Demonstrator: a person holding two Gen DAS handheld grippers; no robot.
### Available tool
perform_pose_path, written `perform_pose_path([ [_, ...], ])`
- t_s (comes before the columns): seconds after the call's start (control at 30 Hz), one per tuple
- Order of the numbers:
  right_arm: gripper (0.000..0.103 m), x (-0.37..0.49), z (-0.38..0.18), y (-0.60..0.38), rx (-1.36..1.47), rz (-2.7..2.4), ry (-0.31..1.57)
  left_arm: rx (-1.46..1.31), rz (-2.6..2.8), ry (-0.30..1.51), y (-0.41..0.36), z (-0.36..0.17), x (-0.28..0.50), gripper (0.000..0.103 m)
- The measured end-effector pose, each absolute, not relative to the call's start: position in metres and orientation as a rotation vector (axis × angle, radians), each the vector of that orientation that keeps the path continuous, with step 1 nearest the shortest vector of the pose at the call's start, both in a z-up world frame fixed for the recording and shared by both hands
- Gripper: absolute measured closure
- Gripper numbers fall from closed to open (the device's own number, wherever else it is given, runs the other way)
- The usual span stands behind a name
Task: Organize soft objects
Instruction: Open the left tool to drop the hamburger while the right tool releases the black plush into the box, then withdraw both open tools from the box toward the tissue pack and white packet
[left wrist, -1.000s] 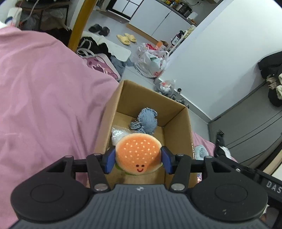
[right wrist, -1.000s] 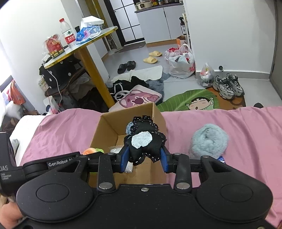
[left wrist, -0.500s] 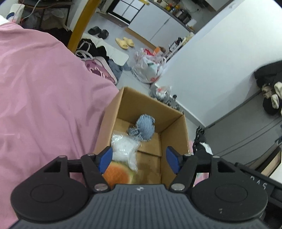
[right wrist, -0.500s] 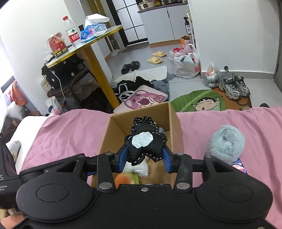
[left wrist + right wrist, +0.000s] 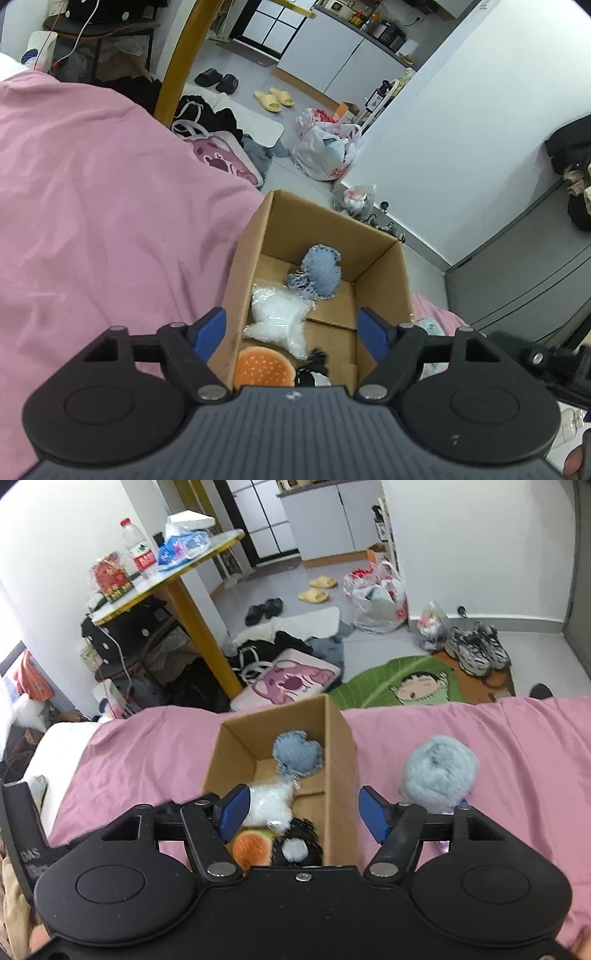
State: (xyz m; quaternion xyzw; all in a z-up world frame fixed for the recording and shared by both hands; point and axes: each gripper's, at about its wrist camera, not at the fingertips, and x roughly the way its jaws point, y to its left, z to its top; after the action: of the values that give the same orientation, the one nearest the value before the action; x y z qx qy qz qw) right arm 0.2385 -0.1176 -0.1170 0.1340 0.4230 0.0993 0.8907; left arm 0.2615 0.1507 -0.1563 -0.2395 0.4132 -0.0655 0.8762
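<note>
An open cardboard box [image 5: 384,273] [image 5: 338,746] stands on the pink bedspread [image 5: 110,229]. Inside lie a blue denim plush [image 5: 321,271] [image 5: 297,753], a white fluffy toy [image 5: 277,319] [image 5: 267,805], an orange burger plush [image 5: 264,367] [image 5: 253,845] and a black plush with a grey patch [image 5: 314,371] [image 5: 295,847]. My left gripper [image 5: 291,334] hangs open over the box's near end, empty. My right gripper [image 5: 301,812] is open above the box too, nothing between its fingers. A light-blue fuzzy ball [image 5: 439,771] rests on the bed right of the box.
Beyond the bed edge the floor holds a pink cartoon bag [image 5: 291,681], a green cartoon mat [image 5: 410,686], sneakers [image 5: 474,651], plastic bags [image 5: 376,602] and slippers [image 5: 317,589]. A yellow-legged table [image 5: 192,616] with a bottle stands at the left.
The left gripper opened and the burger plush dropped into the box. Then the right gripper opened and its black plush fell in beside the burger.
</note>
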Motion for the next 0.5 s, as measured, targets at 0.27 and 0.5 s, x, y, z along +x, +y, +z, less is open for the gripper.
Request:
perform_pose_path([
  [0.27, 0.026, 0.216, -0.096, -0.139, 0.264, 0.227, 0.853, -0.410, -0.145, 0.836, 0.126, -0.129, 0.249, 0.018],
  [0.5, 0.018, 0.195, -0.086, -0.170, 0.275, 0.239, 0.831, -0.352, -0.120, 0.824, 0.100, -0.109, 0.230, 0.016],
])
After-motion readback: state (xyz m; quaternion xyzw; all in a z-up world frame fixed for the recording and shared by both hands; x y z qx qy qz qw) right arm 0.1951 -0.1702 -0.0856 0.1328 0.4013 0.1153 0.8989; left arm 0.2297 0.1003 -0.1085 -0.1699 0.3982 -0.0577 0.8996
